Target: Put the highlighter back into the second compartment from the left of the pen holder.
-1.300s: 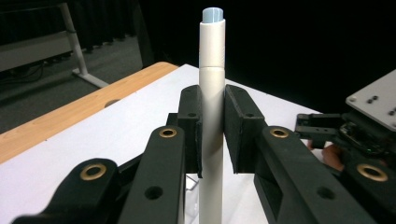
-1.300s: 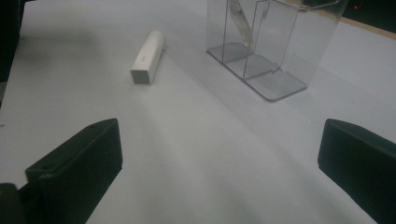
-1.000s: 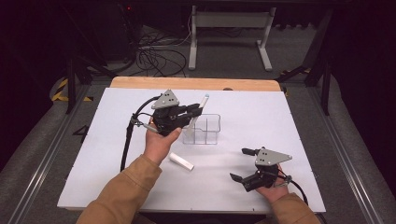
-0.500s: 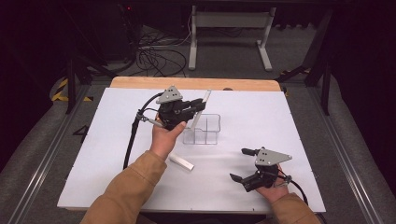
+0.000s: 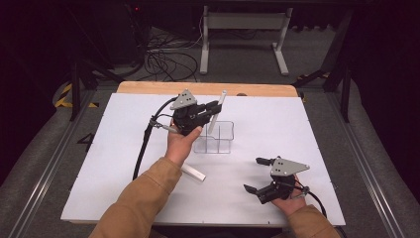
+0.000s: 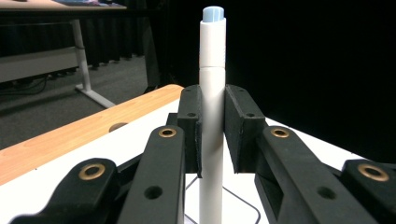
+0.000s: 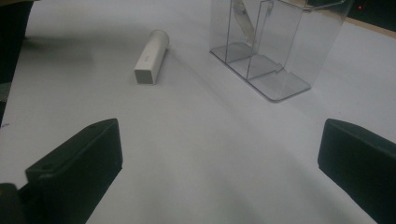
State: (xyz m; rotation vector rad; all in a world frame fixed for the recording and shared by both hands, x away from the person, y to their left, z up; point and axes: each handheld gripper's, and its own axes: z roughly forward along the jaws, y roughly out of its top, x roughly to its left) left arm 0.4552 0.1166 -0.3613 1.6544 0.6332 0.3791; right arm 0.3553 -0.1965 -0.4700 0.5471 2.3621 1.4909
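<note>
Overhead view and close right-gripper view, both on clear organizer (image 5: 215, 138).

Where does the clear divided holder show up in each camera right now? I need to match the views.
High view: clear holder at table centre, below the left gripper.
Left gripper view: a curved clear edge behind the white pen, probably the holder.
Right gripper view: upper right.
Shared landmark: white table.

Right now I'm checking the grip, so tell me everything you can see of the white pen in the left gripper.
The white pen is a slim, smooth, plastic-looking tube with a pale blue tip at its upper end and a seam below it. The left gripper is shut on its middle, pads pressing both sides. In the high view it leans, lower end dipping into the clear organizer; whether it touches the bottom is unclear.
</note>
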